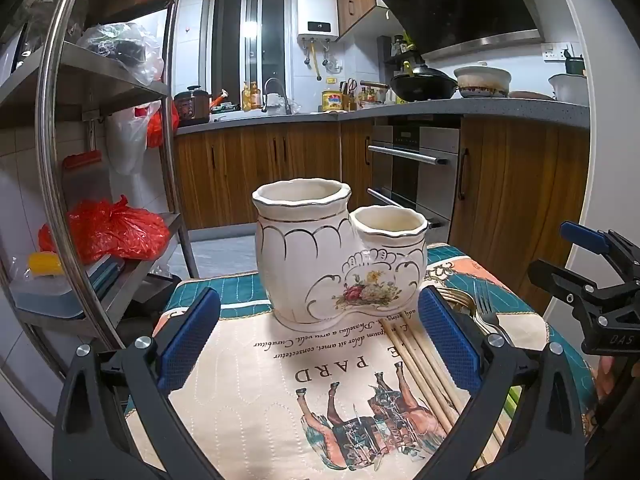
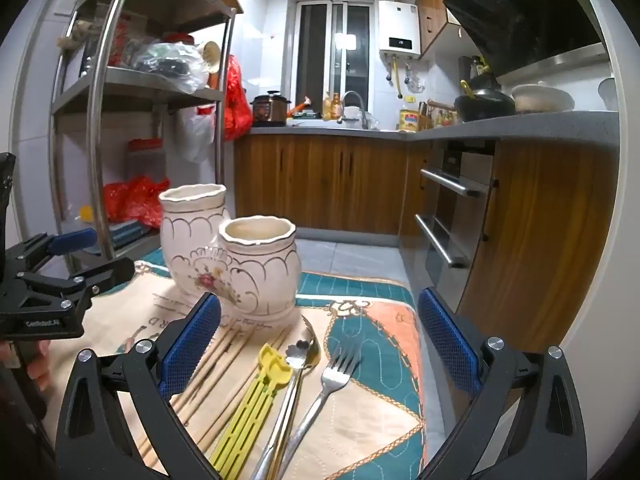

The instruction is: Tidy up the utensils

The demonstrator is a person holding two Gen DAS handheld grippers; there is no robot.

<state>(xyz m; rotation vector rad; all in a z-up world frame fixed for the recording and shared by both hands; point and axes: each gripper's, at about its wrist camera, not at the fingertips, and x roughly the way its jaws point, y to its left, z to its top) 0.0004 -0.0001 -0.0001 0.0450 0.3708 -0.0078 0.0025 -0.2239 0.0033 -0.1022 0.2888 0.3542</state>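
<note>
Utensils lie loose on the printed cloth [image 2: 372,408], in front of the holder. Fork [image 2: 328,392] rightmost, tines toward the holder. Spoon [image 2: 298,364] just left of it, its bowl near the holder's base, and what looks like metal tongs lying along it. Yellow plastic tool [image 2: 256,400] next left, slotted, lying flat. Bundle of wooden chopsticks [image 2: 216,372] furthest left, partly under the right gripper's left finger in that view.

White ceramic holder [image 1: 340,256] upright on the cloth: two joined pots, one taller and wider, one shorter, gilt trim, flower decal. Nothing shows above either rim.

Left gripper [image 1: 320,340]: blue pads spread wide, nothing between them, aimed at the holder and stopped short of it. Chopsticks [image 1: 424,364] run under its right finger.

Right gripper [image 2: 320,344]: pads equally wide apart, holding nothing, above the fork and spoon.

Around: steel rack [image 1: 100,160] with red bags to the left, wooden cabinets [image 2: 320,184], built-in oven [image 1: 416,176], counter with wok [image 1: 424,84].
</note>
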